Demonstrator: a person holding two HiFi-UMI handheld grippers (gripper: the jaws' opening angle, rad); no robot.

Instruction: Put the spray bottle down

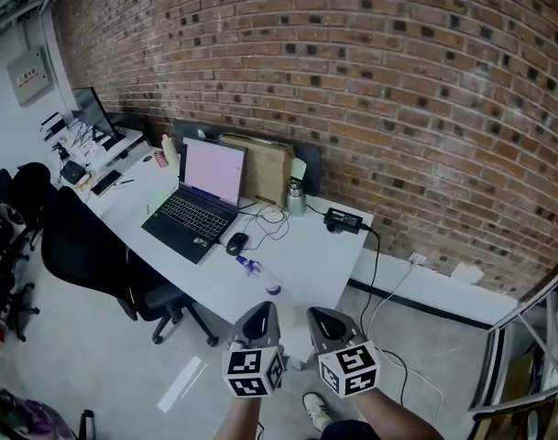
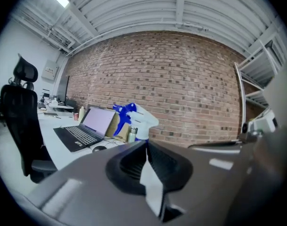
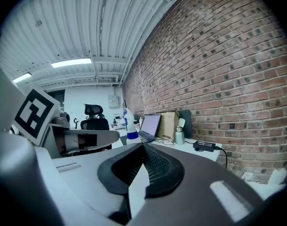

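A spray bottle (image 1: 260, 276) with a white head and blue trigger stands upright on the white desk (image 1: 306, 255), near its front edge. It shows just past my left gripper's tips in the left gripper view (image 2: 134, 121), and further off in the right gripper view (image 3: 130, 126). My left gripper (image 1: 259, 312) (image 2: 147, 142) hangs just in front of the desk edge, jaws shut with nothing between them and apart from the bottle. My right gripper (image 1: 322, 319) (image 3: 143, 147) is beside it, jaws together and empty.
On the desk are an open laptop (image 1: 201, 195), a mouse (image 1: 236, 242), a cardboard box (image 1: 260, 168), a metal flask (image 1: 296, 197) and a power adapter (image 1: 343, 219) with cables. A black office chair (image 1: 86, 255) stands at the left. A brick wall (image 1: 398, 90) is behind.
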